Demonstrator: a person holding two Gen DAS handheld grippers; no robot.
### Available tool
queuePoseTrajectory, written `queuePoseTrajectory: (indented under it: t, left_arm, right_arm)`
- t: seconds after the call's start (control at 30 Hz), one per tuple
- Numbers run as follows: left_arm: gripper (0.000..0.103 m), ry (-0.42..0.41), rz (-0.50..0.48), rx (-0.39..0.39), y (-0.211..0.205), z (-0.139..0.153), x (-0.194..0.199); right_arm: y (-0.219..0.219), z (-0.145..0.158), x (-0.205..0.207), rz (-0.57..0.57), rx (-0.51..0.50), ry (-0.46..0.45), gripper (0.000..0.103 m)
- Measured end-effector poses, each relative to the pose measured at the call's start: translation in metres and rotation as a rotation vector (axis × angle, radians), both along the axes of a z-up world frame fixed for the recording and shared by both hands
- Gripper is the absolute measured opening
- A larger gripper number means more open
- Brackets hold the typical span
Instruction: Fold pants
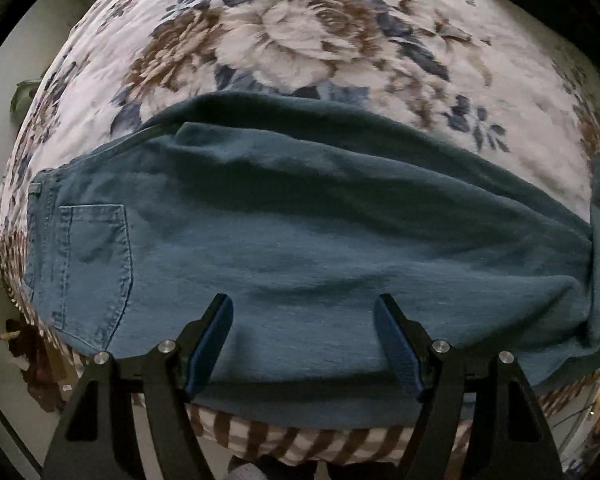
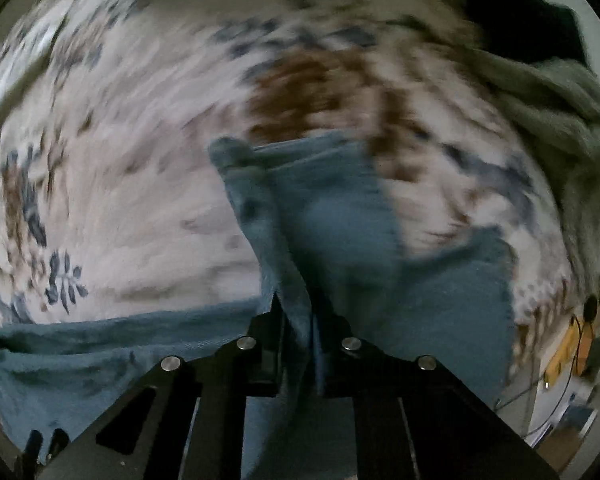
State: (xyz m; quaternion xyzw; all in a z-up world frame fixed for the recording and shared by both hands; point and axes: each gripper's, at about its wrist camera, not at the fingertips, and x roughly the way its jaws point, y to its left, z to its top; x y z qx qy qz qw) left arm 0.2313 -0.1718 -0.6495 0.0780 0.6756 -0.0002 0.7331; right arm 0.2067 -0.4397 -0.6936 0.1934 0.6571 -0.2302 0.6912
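We see blue denim jeans (image 1: 300,232) lying across a bed, on a floral bedspread (image 1: 300,40) printed with brown and slate-blue blooms on a pale ground. In the left wrist view the jeans run lengthwise from left to right: a stitched back pocket (image 1: 98,268) sits at the left end by the waistband, and the legs stretch away to the right, softly wrinkled, one layer lapped over another along the far side.

The near edge of the jeans lies close to the near edge of the bed, where a brown-and-white striped border (image 1: 300,440) shows below the denim. Beyond the jeans the bedspread lies open toward the far side, with plenty of bare cover there.

The left gripper (image 1: 304,308) hangs over the thigh area with its blue-padded fingers (image 1: 210,344) spread wide, nothing between them (the cloth lies beneath, not pinched).

The right wrist view, heavily blurred, shows what the other cannot: the right gripper (image 2: 300,312) with its jaws clamped on a bunched fold of the leg end, and the hem (image 2: 296,148) standing up beyond the fingers. It also shows a grey blanket (image 2: 560,104) at the far right and a dark heap (image 2: 524,20) beyond it.
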Motion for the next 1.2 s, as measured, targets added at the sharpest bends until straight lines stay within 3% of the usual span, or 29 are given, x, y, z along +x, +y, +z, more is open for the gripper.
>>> queuePoseTrajectory:
  t: [0.2,0.27,0.37,0.43,0.53,0.67,0.7,0.77,0.87,0.93,1.0,1.1,1.2]
  left_arm:
    - [0.071,-0.003,-0.006,-0.033,-0.009,0.009,-0.006]
    - [0.071,-0.004,-0.012,-0.045,-0.01,0.015,-0.011]
    - [0.071,-0.001,-0.029,-0.046,-0.012,0.013,-0.012]
    - [0.071,0.014,-0.043,-0.039,-0.015,0.009,-0.013]
    - [0.071,0.018,-0.069,-0.023,-0.019,0.009,-0.02]
    - [0.071,0.035,-0.075,-0.013,-0.017,0.011,-0.022]
    - [0.071,0.029,-0.077,-0.006,-0.015,0.014,-0.019]
    - [0.071,0.019,-0.079,0.005,-0.012,0.022,-0.012]
    - [0.071,0.01,-0.068,0.028,-0.009,0.029,0.009]
    - [0.071,0.019,-0.062,0.04,-0.01,0.025,0.027]
    - [0.071,0.043,-0.069,0.058,-0.016,0.011,0.044]
    - [0.071,0.054,-0.089,0.106,-0.026,-0.015,0.065]
    - [0.071,0.075,-0.106,0.135,-0.03,-0.037,0.077]
  right_arm:
    - [-0.046,0.037,-0.099,-0.236,-0.037,-0.064,0.005]
    - [-0.062,0.027,-0.133,-0.326,-0.023,-0.042,0.005]
    - [-0.072,-0.01,-0.176,-0.43,0.043,0.035,0.005]
    - [-0.072,-0.026,-0.19,-0.471,0.072,0.052,0.005]
    - [-0.074,-0.027,-0.191,-0.465,0.077,0.037,0.005]
    - [-0.087,-0.027,-0.198,-0.528,0.247,0.068,0.016]
    - [-0.091,-0.021,-0.198,-0.541,0.268,0.058,0.021]
    - [-0.092,0.007,-0.194,-0.527,0.26,0.035,0.048]
    - [-0.079,0.049,-0.173,-0.489,0.249,-0.028,0.052]
    - [-0.065,0.059,-0.147,-0.463,0.311,-0.079,0.052]
    - [-0.044,0.049,-0.116,-0.45,0.383,-0.081,0.052]
    - [-0.015,0.006,-0.063,-0.452,0.435,-0.041,0.052]
    - [0.012,-0.039,-0.019,-0.448,0.422,0.049,0.051]
